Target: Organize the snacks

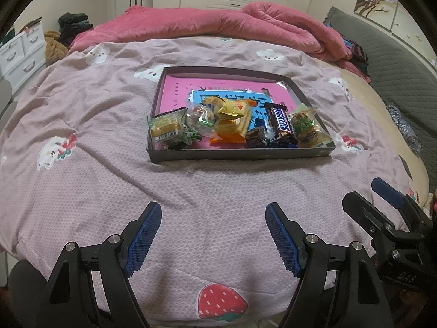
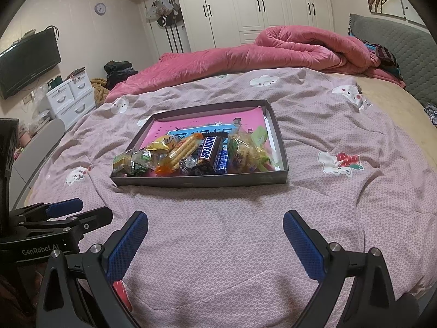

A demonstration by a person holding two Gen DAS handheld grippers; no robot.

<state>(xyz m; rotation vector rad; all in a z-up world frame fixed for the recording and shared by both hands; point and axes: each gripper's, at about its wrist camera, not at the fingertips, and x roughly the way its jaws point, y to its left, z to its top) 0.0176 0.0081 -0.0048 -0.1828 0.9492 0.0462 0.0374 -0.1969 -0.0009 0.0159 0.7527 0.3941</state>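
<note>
A shallow dark box [image 1: 240,155] [image 2: 202,181] lies on the bed, lined with pink and blue printed paper. Several wrapped snacks crowd its near edge: a Snickers bar [image 1: 280,120] [image 2: 209,151], a yellow-orange packet [image 1: 232,120] [image 2: 177,150], a green-wrapped cake [image 1: 166,129] [image 2: 131,161] at the left, a clear bag of biscuits [image 1: 304,125] [image 2: 245,153] at the right. My left gripper [image 1: 213,213] hovers open over the bedspread, short of the box, holding nothing. My right gripper [image 2: 215,220] is likewise open and empty, and shows in the left wrist view [image 1: 368,194] at the right edge.
A mauve bedspread [image 1: 109,177] with cloud and strawberry prints covers the bed. A rolled pink quilt [image 1: 245,24] lies behind the box. A grey headboard [image 2: 404,54] is at right, white drawers [image 2: 71,98] and a wall television [image 2: 27,60] at left, wardrobes [image 2: 259,8] beyond.
</note>
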